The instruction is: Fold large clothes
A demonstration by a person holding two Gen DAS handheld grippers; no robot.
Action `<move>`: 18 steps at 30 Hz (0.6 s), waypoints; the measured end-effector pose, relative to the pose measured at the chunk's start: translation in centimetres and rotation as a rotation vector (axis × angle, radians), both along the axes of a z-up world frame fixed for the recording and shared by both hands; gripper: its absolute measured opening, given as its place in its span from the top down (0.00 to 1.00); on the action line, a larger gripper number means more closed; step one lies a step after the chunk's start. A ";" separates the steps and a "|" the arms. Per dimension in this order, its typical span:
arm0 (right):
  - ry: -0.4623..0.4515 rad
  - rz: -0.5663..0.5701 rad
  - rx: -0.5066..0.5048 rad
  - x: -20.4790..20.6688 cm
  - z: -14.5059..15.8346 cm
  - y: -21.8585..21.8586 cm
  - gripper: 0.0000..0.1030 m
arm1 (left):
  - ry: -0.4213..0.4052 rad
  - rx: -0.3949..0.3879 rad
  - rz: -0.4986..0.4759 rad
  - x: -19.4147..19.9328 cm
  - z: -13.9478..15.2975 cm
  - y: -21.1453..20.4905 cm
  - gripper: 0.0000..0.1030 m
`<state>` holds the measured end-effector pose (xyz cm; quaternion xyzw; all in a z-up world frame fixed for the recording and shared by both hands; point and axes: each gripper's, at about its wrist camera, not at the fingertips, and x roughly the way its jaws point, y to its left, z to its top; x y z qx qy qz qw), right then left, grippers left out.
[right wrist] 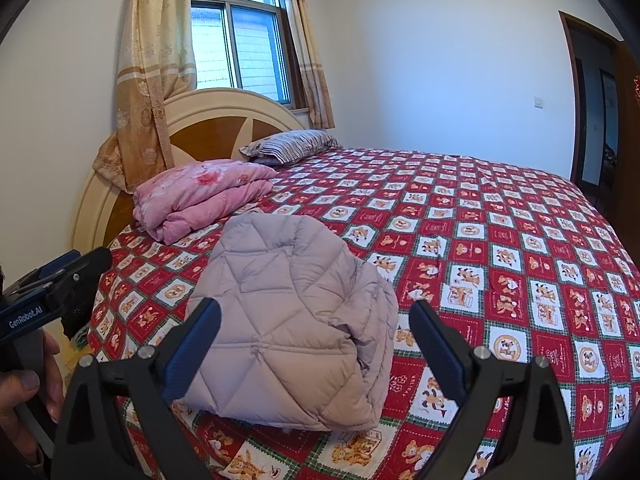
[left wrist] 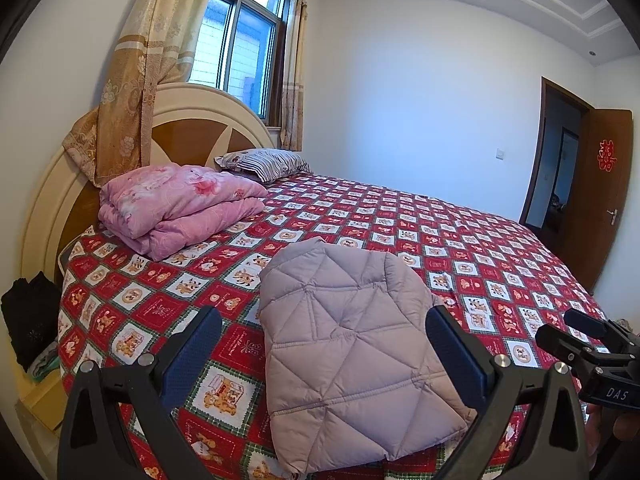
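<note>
A big bed (left wrist: 460, 240) fills the room, and its cover is red with little bear squares. One pink quilt (left wrist: 176, 208) lies folded near the round headboard (left wrist: 188, 112), and one striped pillow (left wrist: 268, 162) sits just behind it. There is one window (left wrist: 240, 48) above the headboard with a gold curtain (left wrist: 152, 60) on each side, so two curtains. One brown door (left wrist: 600, 184) stands open at the far right. Some dark clothes (left wrist: 30, 320) hang down beside the bed on the left. One puffy lilac jacket (left wrist: 352, 352) lies folded on the near part of the bed, well apart from the quilt. It is a soft bundle, longer from the near edge of the bed toward the headboard end, and its rounded end points away toward the pink quilt. In the right wrist view the jacket (right wrist: 288, 320) looks lumpy and bunched on its right side. Nothing lies on top of it. The left gripper (left wrist: 324, 344) hangs over the jacket with its jaws wide apart and nothing in them. The right gripper (right wrist: 316, 336) is the same, jaws spread wide and holding nothing. Each gripper shows at the edge of the other one's view, and a hand (right wrist: 28, 392) is wrapped round the left one's handle.
</note>
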<state>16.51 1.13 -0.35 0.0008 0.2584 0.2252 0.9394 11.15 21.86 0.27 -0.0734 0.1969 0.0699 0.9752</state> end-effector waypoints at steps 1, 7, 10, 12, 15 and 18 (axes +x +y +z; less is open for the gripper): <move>-0.001 0.000 0.000 0.0 0.0 0.0 0.06 | -0.001 -0.006 0.001 0.0 0.0 0.1 0.01; 0.001 -0.002 0.002 0.0 0.0 0.0 0.06 | -0.005 -0.011 -0.003 0.0 0.1 0.0 0.01; -0.001 0.000 0.002 0.0 0.0 0.0 0.06 | -0.002 -0.001 -0.003 0.0 0.2 -0.1 0.01; 0.000 0.000 0.002 0.0 -0.1 -0.1 0.06 | 0.001 -0.002 -0.001 0.1 0.1 -0.1 0.01; 0.000 0.001 0.001 0.0 -0.1 0.0 0.06 | 0.010 -0.011 -0.008 0.2 0.1 0.0 0.01; -0.003 0.003 -0.002 0.0 -0.1 0.0 0.06 | 0.025 -0.006 -0.007 0.5 -0.1 -0.1 0.01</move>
